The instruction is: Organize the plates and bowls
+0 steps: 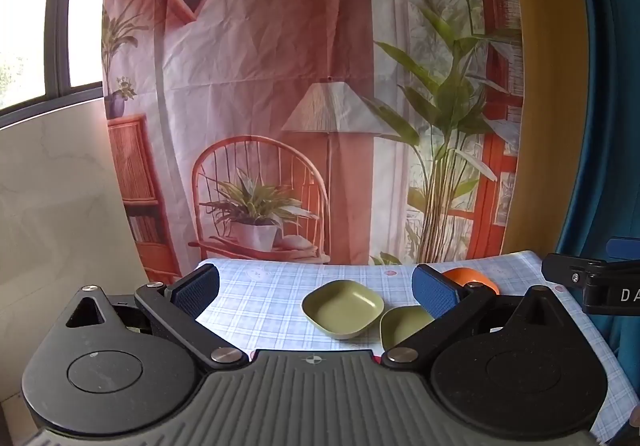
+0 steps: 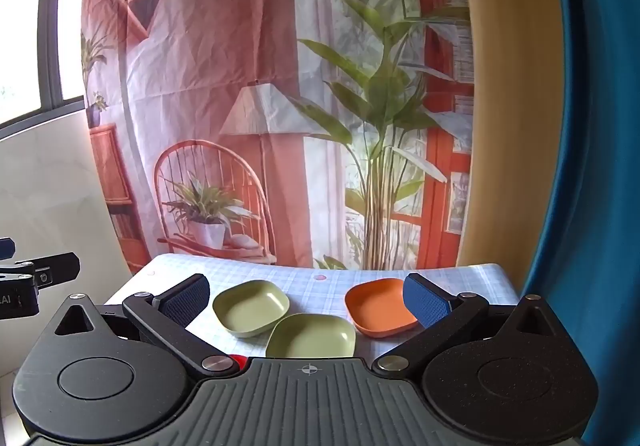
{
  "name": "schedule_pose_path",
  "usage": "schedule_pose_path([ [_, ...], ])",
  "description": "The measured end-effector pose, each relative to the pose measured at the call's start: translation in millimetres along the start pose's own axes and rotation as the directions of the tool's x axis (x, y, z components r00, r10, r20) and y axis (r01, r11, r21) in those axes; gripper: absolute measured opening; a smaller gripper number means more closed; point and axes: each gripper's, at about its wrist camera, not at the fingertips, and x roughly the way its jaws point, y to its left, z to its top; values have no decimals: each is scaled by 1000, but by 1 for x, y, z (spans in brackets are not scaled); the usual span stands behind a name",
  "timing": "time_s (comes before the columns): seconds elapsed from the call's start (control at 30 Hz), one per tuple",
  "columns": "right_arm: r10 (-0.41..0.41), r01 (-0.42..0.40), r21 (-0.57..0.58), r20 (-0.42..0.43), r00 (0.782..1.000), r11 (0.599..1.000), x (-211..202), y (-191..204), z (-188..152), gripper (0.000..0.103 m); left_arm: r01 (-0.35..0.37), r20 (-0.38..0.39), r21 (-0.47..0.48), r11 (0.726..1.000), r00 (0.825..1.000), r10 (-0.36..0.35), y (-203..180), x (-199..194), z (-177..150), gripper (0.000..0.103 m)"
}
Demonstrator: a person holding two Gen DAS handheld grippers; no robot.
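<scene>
**Three small dishes wait on the checked cloth**

Both the left gripper (image 1: 316, 292) and right gripper (image 2: 306, 302) hang spread wide, empty. Two green bowls (image 2: 251, 308) touch; the orange bowl (image 2: 380, 306) sits apart. They look light, stiff, slick plastic: pinch a rim.

Two green bowls (image 2: 251, 307) (image 2: 311, 336), one orange bowl (image 2: 380, 308), one table (image 2: 304, 280)

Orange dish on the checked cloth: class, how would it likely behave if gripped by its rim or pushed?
The orange dish looks like thin moulded plastic, so probably light and stiff. Its flat base and low walls suggest sliding, not tipping. The smooth rim may slip.
</scene>
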Motion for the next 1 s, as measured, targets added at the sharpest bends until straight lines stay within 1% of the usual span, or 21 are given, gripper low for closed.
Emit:
schedule_pose_path([
  [0.13, -4, 4, 5, -5, 1000, 1000, -1, -1, 1, 103, 28, 5, -3, 1000, 1000, -28, 1, -4, 1, 103],
  [0.27, -4, 4, 6, -7, 1000, 1000, 0, -2, 0, 103, 84, -2, -19, 996, 996, -84, 14, -5, 4, 103],
  [0.3, -5, 5, 6, -5, 1000, 1000, 0, -5, 0, 103, 3, 1, 16, 1000, 1000, -3, 6, 0, 2, 103],
  [0.33, -8, 8, 6, -4, 1000, 1000, 1, -6, -1, 103, -11, 11, 25, 1000, 1000, 10, 1, 2, -1, 103],
  [0.5, -9, 9, 9, -2, 1000, 1000, 2, -6, 2, 103, -9, 12, 14, 1000, 1000, 9, 6, 1, -1, 103],
  [0.53, -10, 10, 10, -3, 1000, 1000, 2, -5, 1, 103, -17, 16, 16, 1000, 1000, 17, 1, 0, -1, 103],
  [1.0, -11, 11, 13, -15, 1000, 1000, 1, -3, 1, 103, -31, 20, 9, 999, 999, 31, 1, -1, -2, 103],
])
